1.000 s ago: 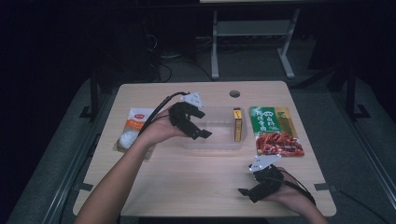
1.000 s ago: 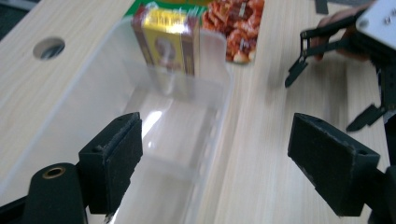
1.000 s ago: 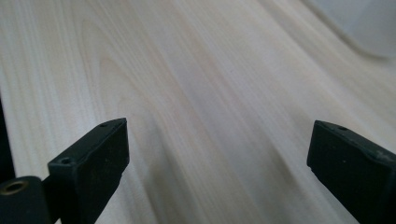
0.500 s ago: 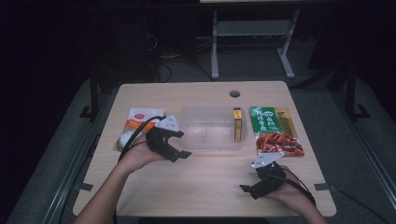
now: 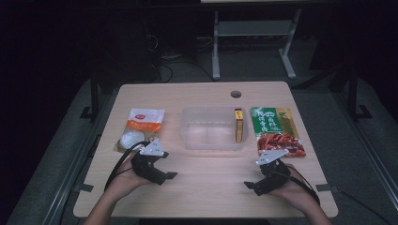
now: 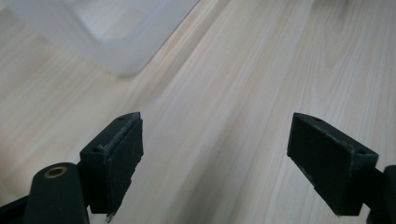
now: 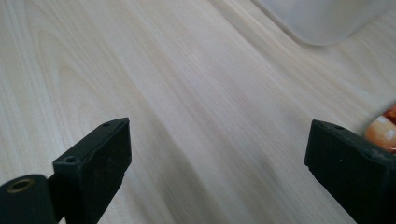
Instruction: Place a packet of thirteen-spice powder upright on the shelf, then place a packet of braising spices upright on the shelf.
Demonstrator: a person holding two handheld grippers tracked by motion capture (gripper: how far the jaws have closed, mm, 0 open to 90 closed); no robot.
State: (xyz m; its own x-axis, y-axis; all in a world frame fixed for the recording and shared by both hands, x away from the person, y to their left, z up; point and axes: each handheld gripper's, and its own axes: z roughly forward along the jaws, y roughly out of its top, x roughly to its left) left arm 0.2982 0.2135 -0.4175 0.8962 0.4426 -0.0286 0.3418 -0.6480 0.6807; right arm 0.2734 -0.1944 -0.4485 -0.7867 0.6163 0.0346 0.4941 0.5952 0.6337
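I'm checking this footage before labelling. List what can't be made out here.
- Print on the green packet, high view: too small to read.
- Clear plastic container, left gripper view: cut off by the top edge.
- Red snack packet, right gripper view: a sliver, hidden by the right tool's jaw and the frame edge.

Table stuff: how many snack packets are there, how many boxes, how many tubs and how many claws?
Snack packets: 3, the orange-and-white packet, the green packet and the red packet.
Boxes: 1, the yellow box, standing inside the tub.
Tubs: 1, the clear tub.
Claws: 2, the left claw and the right claw, both open.
Total: 7.
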